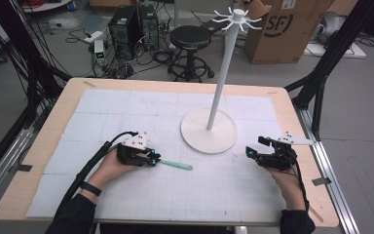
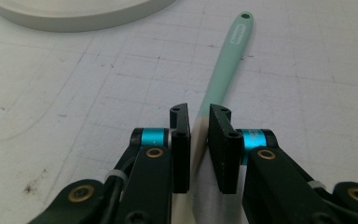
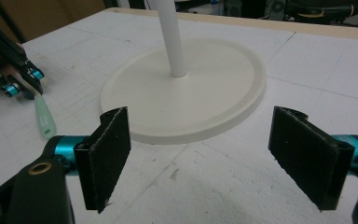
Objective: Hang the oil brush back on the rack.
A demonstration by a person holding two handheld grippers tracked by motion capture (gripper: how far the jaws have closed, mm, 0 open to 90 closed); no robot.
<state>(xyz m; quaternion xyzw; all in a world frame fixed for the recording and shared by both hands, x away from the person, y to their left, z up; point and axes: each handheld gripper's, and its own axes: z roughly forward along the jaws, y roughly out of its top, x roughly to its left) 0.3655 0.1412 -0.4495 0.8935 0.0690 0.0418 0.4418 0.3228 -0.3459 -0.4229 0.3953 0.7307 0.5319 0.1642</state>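
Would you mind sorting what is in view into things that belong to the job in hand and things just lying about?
In the job:
left gripper, shut on the mint-green utensil
white hanging stand, probably its destination
right gripper, open, beside the stand's base

Lying about:
black stool
cardboard box
computer towers

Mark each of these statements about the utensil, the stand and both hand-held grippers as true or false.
1. The left hand-held gripper is shut on the mint-green, cream-ended slim plastic utensil. True.
2. The right hand-held gripper holds the utensil. False: its jaws stand open with nothing between them.
3. The tall white hook stand lies toppled. False: it stands upright.
4. The utensil lies flat on the white gridded mat. True.
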